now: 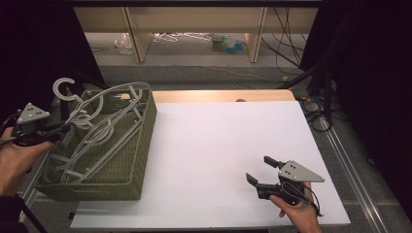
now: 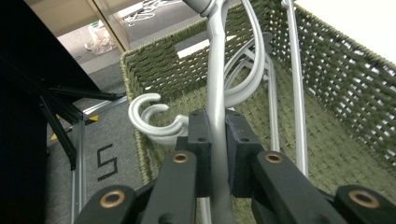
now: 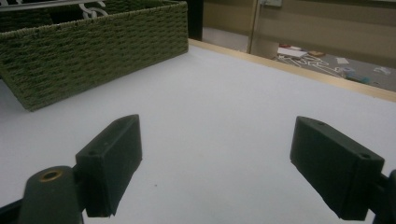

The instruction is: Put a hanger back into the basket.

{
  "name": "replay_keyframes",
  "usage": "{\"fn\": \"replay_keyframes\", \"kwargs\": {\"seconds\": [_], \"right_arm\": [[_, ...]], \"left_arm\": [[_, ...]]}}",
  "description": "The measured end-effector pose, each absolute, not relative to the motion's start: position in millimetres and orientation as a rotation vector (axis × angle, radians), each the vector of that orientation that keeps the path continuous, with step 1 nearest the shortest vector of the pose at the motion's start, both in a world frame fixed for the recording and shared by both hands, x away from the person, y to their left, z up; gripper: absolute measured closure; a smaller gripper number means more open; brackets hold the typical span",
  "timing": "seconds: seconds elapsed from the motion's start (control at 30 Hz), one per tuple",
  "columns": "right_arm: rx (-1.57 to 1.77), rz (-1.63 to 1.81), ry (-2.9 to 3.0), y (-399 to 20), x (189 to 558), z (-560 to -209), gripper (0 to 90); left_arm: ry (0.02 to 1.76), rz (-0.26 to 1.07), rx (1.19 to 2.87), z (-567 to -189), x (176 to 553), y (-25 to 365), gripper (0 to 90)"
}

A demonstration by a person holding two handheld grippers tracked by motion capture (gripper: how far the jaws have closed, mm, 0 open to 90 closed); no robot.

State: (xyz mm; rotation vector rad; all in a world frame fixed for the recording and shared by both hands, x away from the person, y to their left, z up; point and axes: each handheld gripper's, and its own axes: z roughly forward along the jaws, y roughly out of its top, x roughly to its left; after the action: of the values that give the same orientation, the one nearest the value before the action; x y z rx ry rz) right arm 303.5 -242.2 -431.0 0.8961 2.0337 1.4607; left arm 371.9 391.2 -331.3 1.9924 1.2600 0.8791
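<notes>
White tabletop (image 1: 228,145) runs under both my tools, with dark curtains either side and a shelf at the back. My left gripper (image 2: 217,140) is pinched tight on the grey stem of a hanger (image 2: 215,93) at the near left edge of the green basket (image 1: 141,145), its hook (image 1: 65,87) poking up over the basket's far left corner, more hangers piled inside. My right gripper (image 1: 262,170) sits spread wide and holding nothing, low over the bare tabletop, well apart from the basket.
</notes>
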Motion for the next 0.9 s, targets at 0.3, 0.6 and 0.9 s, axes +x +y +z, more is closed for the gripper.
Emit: {"fn": "replay_keyframes", "kwargs": {"seconds": [0.3, 0.6, 0.9], "right_arm": [[0.917, 1.479, 2.047, -241, 303, -432, 17.7], [0.920, 1.480, 2.048, -241, 303, -432, 17.7], [0.919, 1.458, 2.056, -242, 303, -431, 17.7]], "left_arm": [[1.261, 0.894, 2.056, -341, 376, 391, 81.8], [1.256, 0.865, 2.097, -354, 386, 391, 81.7], [1.274, 0.827, 2.117, -371, 386, 400, 81.7]]}}
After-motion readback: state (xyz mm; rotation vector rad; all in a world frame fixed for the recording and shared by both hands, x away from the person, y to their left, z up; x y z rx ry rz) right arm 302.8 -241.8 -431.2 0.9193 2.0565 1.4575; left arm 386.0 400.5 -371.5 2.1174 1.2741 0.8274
